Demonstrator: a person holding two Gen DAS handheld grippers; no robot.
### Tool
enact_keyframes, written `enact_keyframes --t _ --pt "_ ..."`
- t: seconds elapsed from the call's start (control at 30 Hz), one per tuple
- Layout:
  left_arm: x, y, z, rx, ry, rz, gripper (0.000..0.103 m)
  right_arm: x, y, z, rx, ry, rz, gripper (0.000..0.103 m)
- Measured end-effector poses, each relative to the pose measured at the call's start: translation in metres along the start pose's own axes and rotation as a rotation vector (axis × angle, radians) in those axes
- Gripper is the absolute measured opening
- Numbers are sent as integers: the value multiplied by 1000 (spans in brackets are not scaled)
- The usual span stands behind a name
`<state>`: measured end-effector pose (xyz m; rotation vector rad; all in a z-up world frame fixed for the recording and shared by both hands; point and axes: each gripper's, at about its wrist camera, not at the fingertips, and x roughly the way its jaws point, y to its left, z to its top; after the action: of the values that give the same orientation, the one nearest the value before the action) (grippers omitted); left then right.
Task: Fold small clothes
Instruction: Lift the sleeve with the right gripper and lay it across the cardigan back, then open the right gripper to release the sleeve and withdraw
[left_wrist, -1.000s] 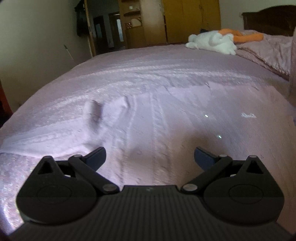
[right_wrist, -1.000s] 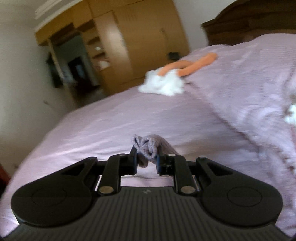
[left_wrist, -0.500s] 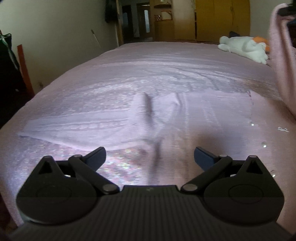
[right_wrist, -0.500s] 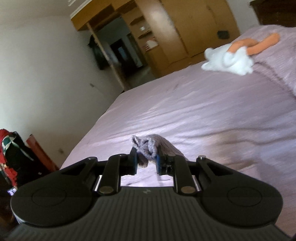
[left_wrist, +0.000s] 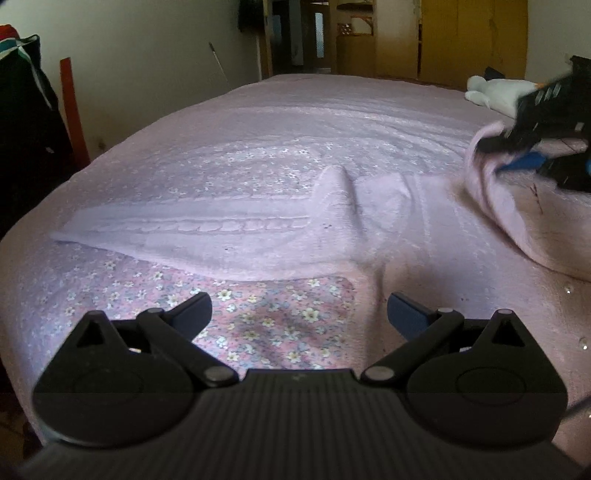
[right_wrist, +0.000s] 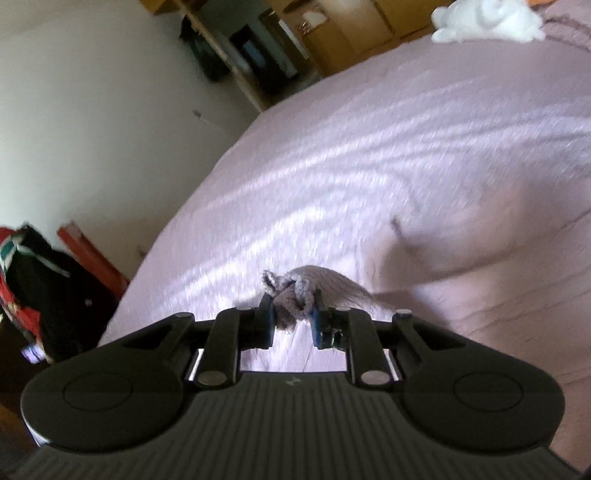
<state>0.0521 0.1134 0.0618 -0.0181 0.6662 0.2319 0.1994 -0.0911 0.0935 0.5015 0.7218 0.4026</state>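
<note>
Mid-fold: pink knit garment (left_wrist: 388, 225) spread on bed (left_wrist: 258, 122), one edge lifted.

Right gripper (right_wrist: 293, 314) clamped on bunched knit edge, seen at 2 o'clock in left view (left_wrist: 532, 147). Left gripper (left_wrist: 299, 314) spread wide, grasping nothing, just short of garment. Sleeve's long axis running 9-to-3 o'clock, body toward 1 o'clock. Left gripper nearer the flat sleeve; likely next pickup there.
</note>
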Motion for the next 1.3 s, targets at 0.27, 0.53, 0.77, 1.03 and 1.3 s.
enact_keyframes --t 0.27,0.53,0.77,1.03,1.3 --pt "3 0 -2 26 5 28 103 -14 -6 -17 -160 -26 43 74" --pt "5 -10 -4 44 14 34 103 -65 -74 -19 -129 -8 -111 81" --pt "28 0 -25 -53 152 49 103 -120 -126 -53 -74 -42 -236 81" --pt "28 3 -30 -76 134 43 103 -129 -151 -94 -163 -36 -350 86" --pt "29 4 -29 -86 138 28 103 -118 -145 -130 -202 -192 -355 103"
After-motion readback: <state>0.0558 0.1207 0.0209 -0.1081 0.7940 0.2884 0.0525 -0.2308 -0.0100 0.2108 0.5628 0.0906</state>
